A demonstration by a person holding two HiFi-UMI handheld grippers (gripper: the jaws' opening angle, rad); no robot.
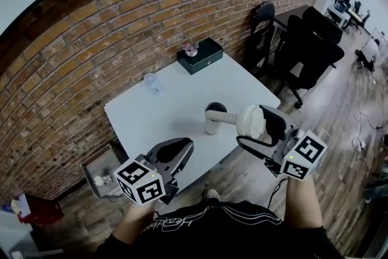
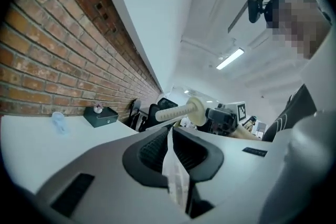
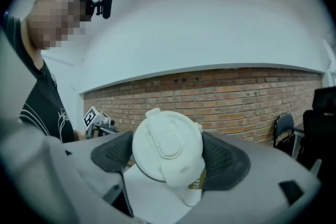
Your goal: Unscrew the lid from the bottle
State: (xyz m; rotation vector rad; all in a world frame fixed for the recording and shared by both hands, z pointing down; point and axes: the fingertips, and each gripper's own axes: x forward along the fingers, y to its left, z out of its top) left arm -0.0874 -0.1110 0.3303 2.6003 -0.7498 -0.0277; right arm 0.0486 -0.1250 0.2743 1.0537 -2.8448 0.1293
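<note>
The white lid (image 1: 250, 121) with its long stick is off and gripped by the right gripper (image 1: 259, 125), the open white bottle (image 1: 213, 120) stands near the table's (image 1: 176, 97) near right edge, bare tabletop lies far left, and the left gripper (image 1: 182, 148) is squeezed shut.

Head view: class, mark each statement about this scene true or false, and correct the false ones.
1. The lid is screwed onto the bottle. False: the right gripper holds the lid clear of the bottle, whose top is open.
2. The left gripper has its jaws together. True.
3. The bottle lies on its side. False: it stands upright on the table.
4. A dark box sits at the table's far corner, near the brick wall. True.
</note>
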